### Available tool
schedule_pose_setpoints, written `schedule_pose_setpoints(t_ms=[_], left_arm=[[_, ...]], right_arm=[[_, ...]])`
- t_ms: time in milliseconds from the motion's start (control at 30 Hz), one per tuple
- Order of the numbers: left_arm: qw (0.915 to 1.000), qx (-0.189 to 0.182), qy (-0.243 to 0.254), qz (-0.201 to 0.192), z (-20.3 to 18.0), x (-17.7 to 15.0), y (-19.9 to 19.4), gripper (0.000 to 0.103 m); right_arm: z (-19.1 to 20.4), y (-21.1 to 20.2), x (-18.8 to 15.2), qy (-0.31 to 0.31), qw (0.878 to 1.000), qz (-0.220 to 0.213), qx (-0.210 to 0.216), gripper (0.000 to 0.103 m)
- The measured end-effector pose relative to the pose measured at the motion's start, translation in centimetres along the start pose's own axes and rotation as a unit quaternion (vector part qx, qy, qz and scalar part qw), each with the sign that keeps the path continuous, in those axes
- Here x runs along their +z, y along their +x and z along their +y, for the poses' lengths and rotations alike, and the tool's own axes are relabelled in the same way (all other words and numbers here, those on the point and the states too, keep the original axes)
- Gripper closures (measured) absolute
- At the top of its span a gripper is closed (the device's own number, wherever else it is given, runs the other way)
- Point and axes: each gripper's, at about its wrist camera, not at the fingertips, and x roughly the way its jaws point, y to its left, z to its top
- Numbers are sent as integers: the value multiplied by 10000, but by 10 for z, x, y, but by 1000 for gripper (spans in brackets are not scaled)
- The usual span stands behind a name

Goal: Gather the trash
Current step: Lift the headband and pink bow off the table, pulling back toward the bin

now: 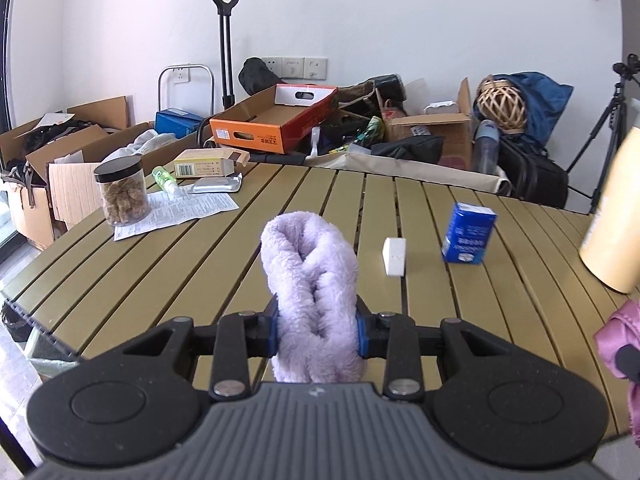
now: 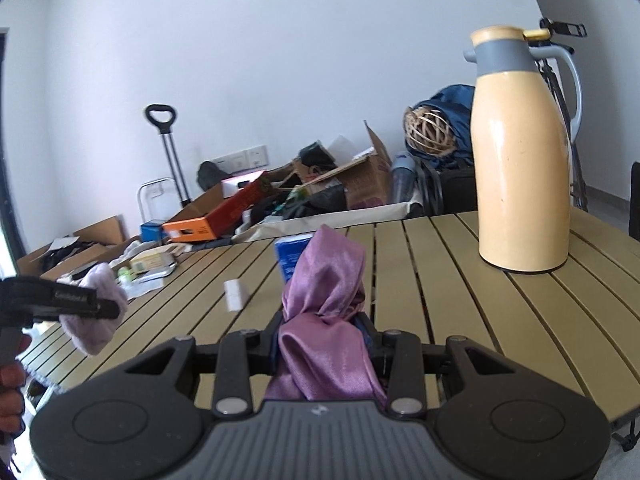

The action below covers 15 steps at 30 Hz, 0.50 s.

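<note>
My left gripper (image 1: 318, 330) is shut on a fluffy lilac towel (image 1: 310, 280) that stands up between its blue pads above the slatted olive table (image 1: 160, 280). My right gripper (image 2: 324, 338) is shut on a shiny pink satin cloth (image 2: 326, 300), bunched between its fingers. In the right wrist view the left gripper (image 2: 96, 306) shows at the left edge with the lilac towel (image 2: 96, 328); a hand grips its handle. A blue carton (image 1: 468, 234) and a small white block (image 1: 394, 257) stand on the table ahead. The pink cloth (image 1: 620, 344) shows at the left wrist view's right edge.
A tall yellow thermos jug (image 2: 520, 168) stands at the table's right. At the far left lie a jar of snacks (image 1: 122, 192), a printed paper sheet (image 1: 176, 210), a small green bottle (image 1: 164, 178), a foil pack (image 1: 216, 185) and a yellow box (image 1: 208, 164). Cardboard boxes and bags crowd the floor behind.
</note>
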Motion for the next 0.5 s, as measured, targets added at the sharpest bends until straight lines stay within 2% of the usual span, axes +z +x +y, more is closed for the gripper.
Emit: schedule_pose_setpoints(t_ms=[200, 500], left_arm=[[9998, -166, 26, -118, 8, -23, -42, 69], [9992, -393, 21, -35, 16, -68, -86, 69]], right_arm=[[14, -35, -20, -205, 9997, 3, 114, 69], [19, -72, -52, -293, 9991, 218, 235, 69]])
